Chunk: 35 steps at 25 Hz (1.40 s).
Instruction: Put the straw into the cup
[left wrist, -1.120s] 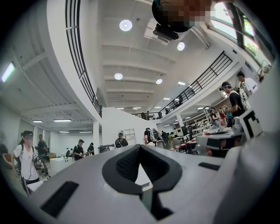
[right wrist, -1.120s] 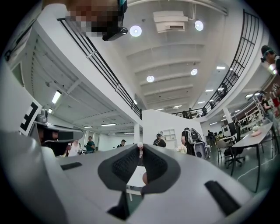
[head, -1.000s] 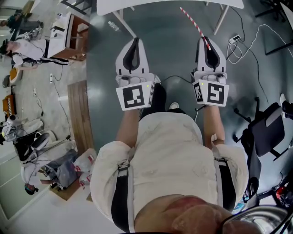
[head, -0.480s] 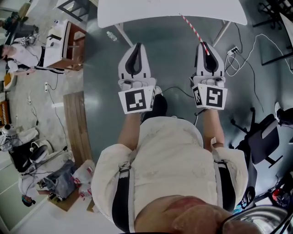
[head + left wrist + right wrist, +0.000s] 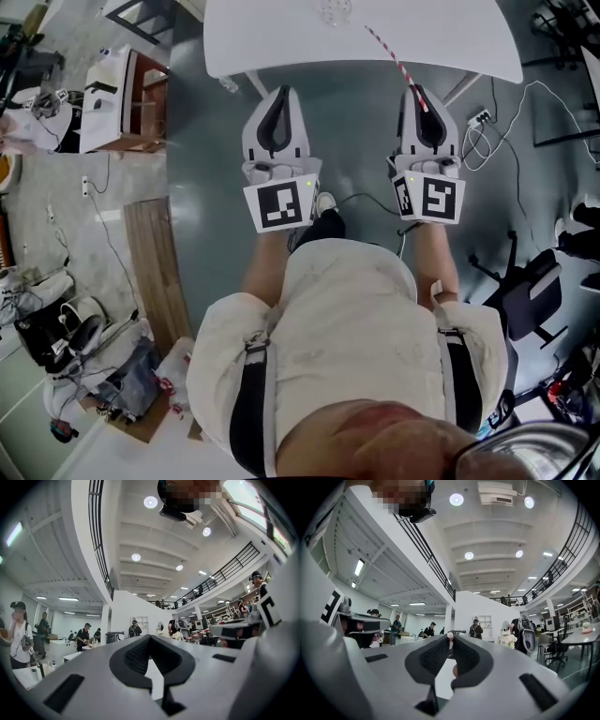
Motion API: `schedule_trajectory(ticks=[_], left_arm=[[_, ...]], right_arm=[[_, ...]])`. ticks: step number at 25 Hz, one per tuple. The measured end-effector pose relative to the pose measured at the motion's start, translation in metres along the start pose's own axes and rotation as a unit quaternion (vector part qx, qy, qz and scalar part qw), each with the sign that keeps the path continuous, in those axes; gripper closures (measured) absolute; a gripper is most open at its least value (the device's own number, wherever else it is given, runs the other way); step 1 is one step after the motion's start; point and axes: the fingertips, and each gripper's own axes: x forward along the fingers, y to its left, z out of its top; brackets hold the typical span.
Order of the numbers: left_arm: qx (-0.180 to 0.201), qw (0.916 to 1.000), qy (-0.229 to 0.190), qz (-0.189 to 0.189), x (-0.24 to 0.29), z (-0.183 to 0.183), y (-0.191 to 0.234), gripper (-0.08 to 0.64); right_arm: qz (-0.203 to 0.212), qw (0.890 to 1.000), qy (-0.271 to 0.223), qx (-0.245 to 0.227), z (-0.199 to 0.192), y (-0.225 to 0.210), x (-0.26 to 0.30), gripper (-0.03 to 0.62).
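Moved since earlier: both grippers have gone toward the desk [image 5: 281, 42]. I now see it as a broad white band across the top of the head view rather than a sliver, and the cup has come into sight on it.
Far left: a white cabinet [image 5: 111, 86] stands on the floor. A wooden board [image 5: 155, 267] lies flat on the floor nearer to me.
Left gripper [image 5: 277, 98]: it is held out over the floor, just short of the desk's near edge. In its own view [image 5: 150, 637] I read the fingers together at the tips, with nothing between them.
Cup [image 5: 335, 10]: clear and upright on the desk, right at the top edge of the head view. It sits between the lines of the two grippers and well apart from both.
Straw [image 5: 394, 58]: red-and-white striped, it sticks out ahead of the right gripper and slants to the left. Its free end shows over the desk, to the right of the cup and apart from it, so it is not yet in the cup.
Right gripper [image 5: 420, 94]: level with the left one, near the desk's edge. Its fingers are clamped on the straw's near end. In its own view [image 5: 451, 641] the straw [image 5: 449, 635] runs up between the dark pads, its pale tip showing just past them.
Far right: white cables and a power strip [image 5: 481, 117] lie on the floor beside the desk leg. A dark office chair [image 5: 530, 291] stands nearer to me.
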Motion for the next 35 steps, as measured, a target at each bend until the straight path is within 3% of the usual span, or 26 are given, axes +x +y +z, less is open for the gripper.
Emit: schedule_trajectory(ticks=[8,19,26,35], left_arm=[[-0.021,0.9998,0.000,-0.005,0.047,-0.018,0.046,0.558],[-0.009,0.9999,-0.004,-0.005,0.095,-0.023,0.035,0.558],[0.004,1.0000,0.005,0.005,0.167,-0.029,0.005,0.558],[0.031,0.9986,0.012,0.041,0.272,-0.028,-0.028,0.558]], right_arm=[[-0.008,1.000,0.011,-0.014,-0.012,0.014,0.060,0.569],[-0.008,1.000,0.006,-0.003,-0.028,-0.022,0.098,0.569],[0.008,1.000,0.006,0.008,-0.044,-0.081,0.149,0.569],[0.058,0.998,0.010,0.034,-0.064,-0.156,0.233,0.569]])
